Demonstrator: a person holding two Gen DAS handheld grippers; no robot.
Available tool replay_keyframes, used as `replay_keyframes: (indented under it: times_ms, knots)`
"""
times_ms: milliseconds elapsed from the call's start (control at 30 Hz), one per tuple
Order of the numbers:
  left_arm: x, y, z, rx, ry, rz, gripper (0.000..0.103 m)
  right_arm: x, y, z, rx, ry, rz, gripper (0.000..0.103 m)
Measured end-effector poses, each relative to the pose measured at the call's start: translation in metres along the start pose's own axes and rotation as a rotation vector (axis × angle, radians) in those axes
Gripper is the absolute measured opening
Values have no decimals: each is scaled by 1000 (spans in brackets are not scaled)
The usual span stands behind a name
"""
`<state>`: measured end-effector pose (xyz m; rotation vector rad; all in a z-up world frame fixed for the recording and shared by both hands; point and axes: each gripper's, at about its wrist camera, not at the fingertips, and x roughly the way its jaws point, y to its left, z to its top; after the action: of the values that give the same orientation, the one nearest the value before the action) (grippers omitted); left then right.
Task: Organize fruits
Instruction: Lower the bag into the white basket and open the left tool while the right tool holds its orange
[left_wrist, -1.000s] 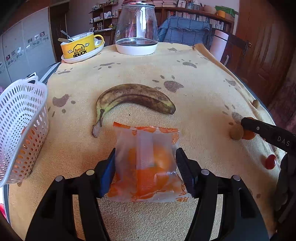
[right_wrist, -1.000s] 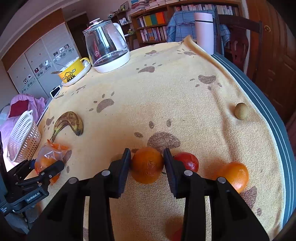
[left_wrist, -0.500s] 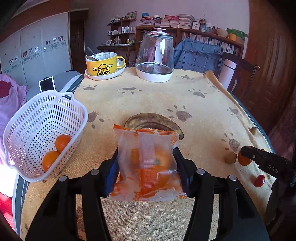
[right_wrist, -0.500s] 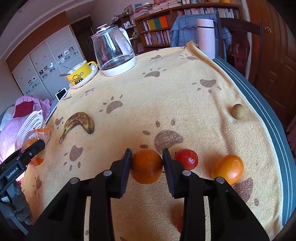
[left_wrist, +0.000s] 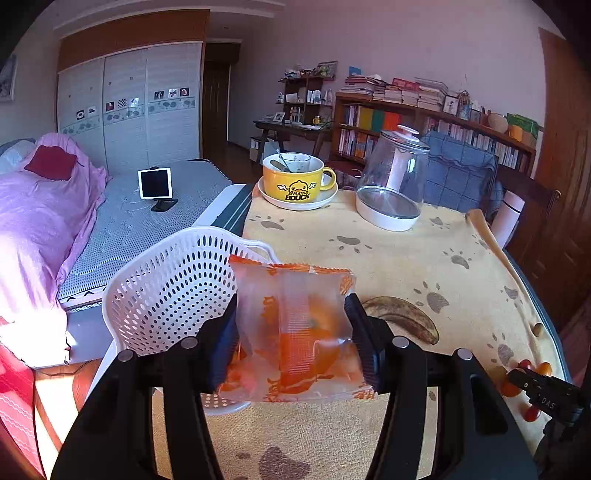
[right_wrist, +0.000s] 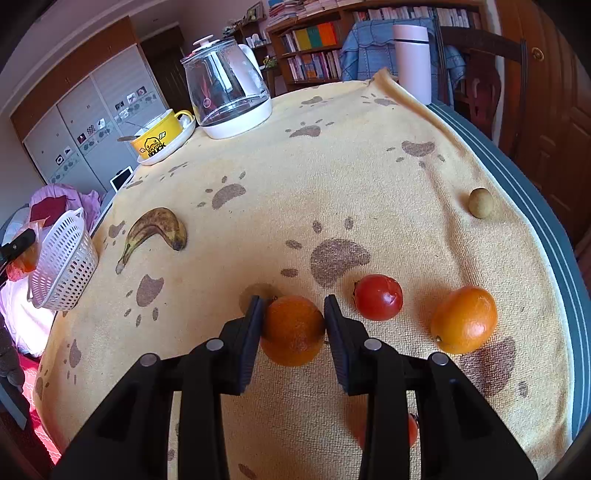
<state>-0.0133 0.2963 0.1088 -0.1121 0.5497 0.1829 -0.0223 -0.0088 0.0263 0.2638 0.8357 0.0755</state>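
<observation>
The left tongs (left_wrist: 291, 339) clamp a bagged orange (left_wrist: 295, 332) above the white basket (left_wrist: 166, 288), whose contents are hidden. The right tongs (right_wrist: 293, 325) grip an orange (right_wrist: 291, 330); only their view shows the tomato (right_wrist: 378, 297) just right.

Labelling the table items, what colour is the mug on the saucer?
Yellow mug, duck print; clearest in the left wrist view.

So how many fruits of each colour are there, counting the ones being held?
Orange fruits: 3
Red fruits: 2, one half hidden
Tan fruits: 2, one half hidden
Brown-yellow banana: 1
Total: 8
</observation>
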Motion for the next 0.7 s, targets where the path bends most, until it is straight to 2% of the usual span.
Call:
replay_keyframes:
  times_ms: [267, 433, 467, 533, 700]
  knots:
    - [7, 38, 9, -70, -40, 86, 57, 0, 0, -1, 3, 4, -1, 35]
    - [8, 46, 6, -96, -25, 82, 59, 2, 1, -1, 6, 6, 2, 36]
    - [8, 45, 5, -92, -23, 84, 59, 2, 1, -1, 5, 8, 2, 36]
    - [10, 42, 2, -78, -21, 80, 70, 2, 1, -2, 5, 11, 5, 36]
    - [18, 48, 2, -79, -16, 121, 70, 2, 1, -2, 2, 14, 7, 36]
